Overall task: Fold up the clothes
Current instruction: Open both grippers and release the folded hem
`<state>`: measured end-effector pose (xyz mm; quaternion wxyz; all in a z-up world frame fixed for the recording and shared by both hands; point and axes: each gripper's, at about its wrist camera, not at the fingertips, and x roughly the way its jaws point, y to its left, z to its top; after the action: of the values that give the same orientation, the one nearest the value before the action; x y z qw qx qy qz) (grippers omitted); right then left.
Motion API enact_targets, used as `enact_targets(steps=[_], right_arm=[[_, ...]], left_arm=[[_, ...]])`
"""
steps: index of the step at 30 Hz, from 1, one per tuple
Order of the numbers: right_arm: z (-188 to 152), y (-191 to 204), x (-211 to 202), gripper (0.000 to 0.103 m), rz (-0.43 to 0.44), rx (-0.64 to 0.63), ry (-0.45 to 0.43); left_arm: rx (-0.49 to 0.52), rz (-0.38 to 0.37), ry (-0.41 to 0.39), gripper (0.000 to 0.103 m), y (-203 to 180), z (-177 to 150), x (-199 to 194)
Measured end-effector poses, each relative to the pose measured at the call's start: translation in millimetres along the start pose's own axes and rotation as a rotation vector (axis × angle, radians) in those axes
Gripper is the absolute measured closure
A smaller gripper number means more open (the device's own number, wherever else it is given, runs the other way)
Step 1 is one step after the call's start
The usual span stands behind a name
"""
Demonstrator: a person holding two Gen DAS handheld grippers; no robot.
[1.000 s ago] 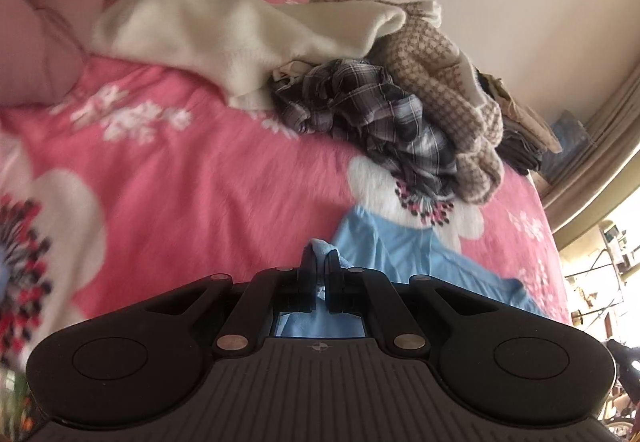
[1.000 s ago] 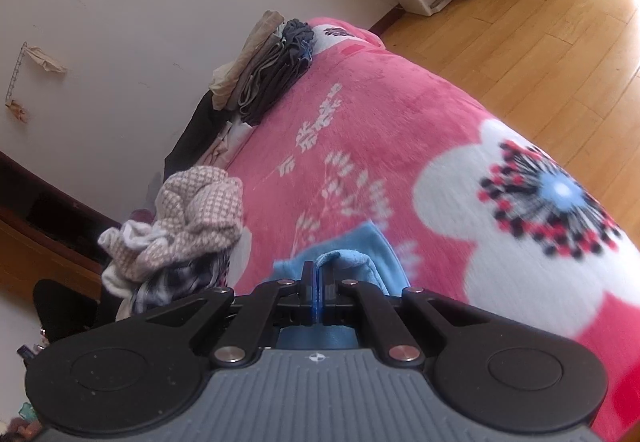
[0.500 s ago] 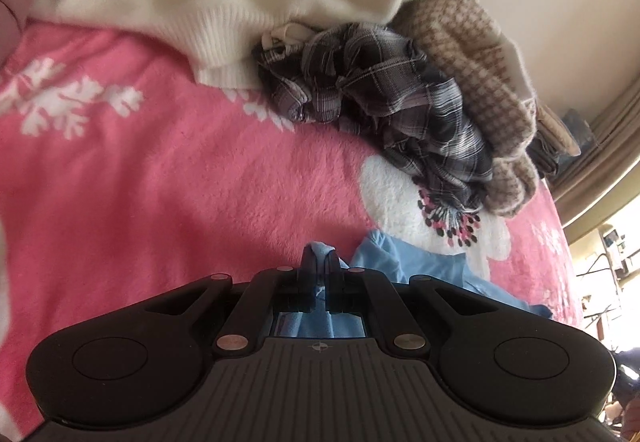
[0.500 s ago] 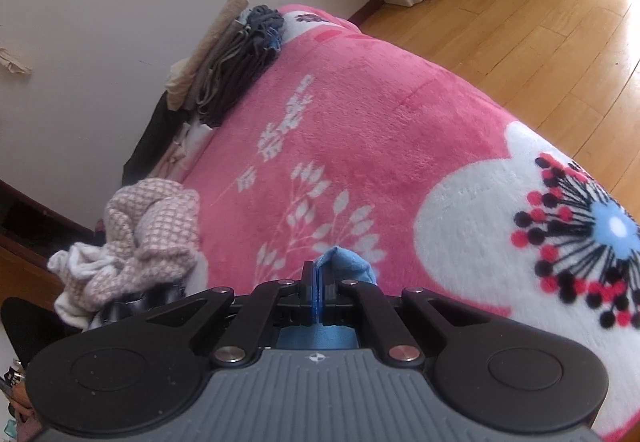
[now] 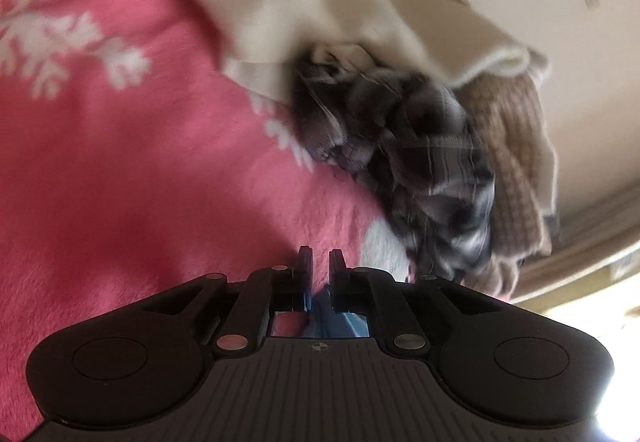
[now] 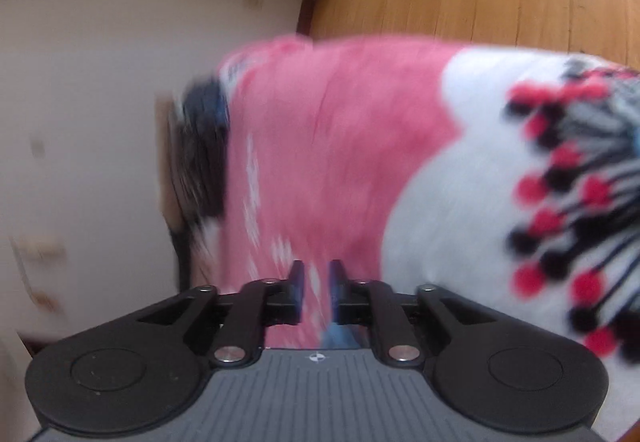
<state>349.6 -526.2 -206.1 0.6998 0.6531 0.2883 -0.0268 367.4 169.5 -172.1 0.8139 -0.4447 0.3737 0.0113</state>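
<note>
Blue garment (image 5: 338, 322): lying under both grippers, just behind the fingertips.
Left gripper (image 5: 320, 262): hovering with jaws apart, gripping nothing.
Right gripper (image 6: 318, 274): hovering likewise, parted and empty.
Bed (image 5: 140, 182): carrying the clothes pile (image 5: 420, 146).

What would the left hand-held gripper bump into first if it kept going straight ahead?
Probably the pink blanket just beyond the left hand-held gripper, then the dark plaid garment in the pile; blur makes depth uncertain.

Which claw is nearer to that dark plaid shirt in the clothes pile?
Left. The left claw sits open just short of the plaid shirt. The right claw faces open pink blanket, and no plaid shirt shows in its view.
</note>
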Motion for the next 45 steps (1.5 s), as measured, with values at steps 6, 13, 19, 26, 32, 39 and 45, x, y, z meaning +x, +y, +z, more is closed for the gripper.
enact_targets(steps=[6,13,19,26,32,39,45], right_arm=[[-8.8,19.9,-36.6,0.076,0.029,-0.111,0.115],[-43.7,46.0,-113.5,0.055,0.036,-0.32,0.283],[-93.9,9.5,-187.6,0.043,-0.015,-0.356,0.366],[-156.3,-57.5,-229.2,0.042,-0.126,-0.313,0.377],[-159.4,-75.6,-222.9,0.042,-0.101,-0.22,0.277],[-156.9,-89.6,-210.0,0.043,-0.065,-0.112,0.164],[-149.0,-90.7,-190.4,0.046,-0.052,-0.061,0.113]], left_arm=[[0.122,0.058,0.044,0.08,-25.8,-12.1,-30.4],[0.304,0.142,-0.017,0.064,-58.8,-44.4,-118.5],[0.35,0.183,0.028,0.052,-43.5,-104.8,-178.2],[0.397,0.123,0.132,0.034,-11.8,-182.5,-188.9],[0.385,0.139,0.101,0.034,3.5,-192.6,-156.7],[0.187,0.015,0.07,0.035,23.3,-166.7,-148.8],[0.141,0.009,0.056,0.056,27.7,-156.6,-138.2]])
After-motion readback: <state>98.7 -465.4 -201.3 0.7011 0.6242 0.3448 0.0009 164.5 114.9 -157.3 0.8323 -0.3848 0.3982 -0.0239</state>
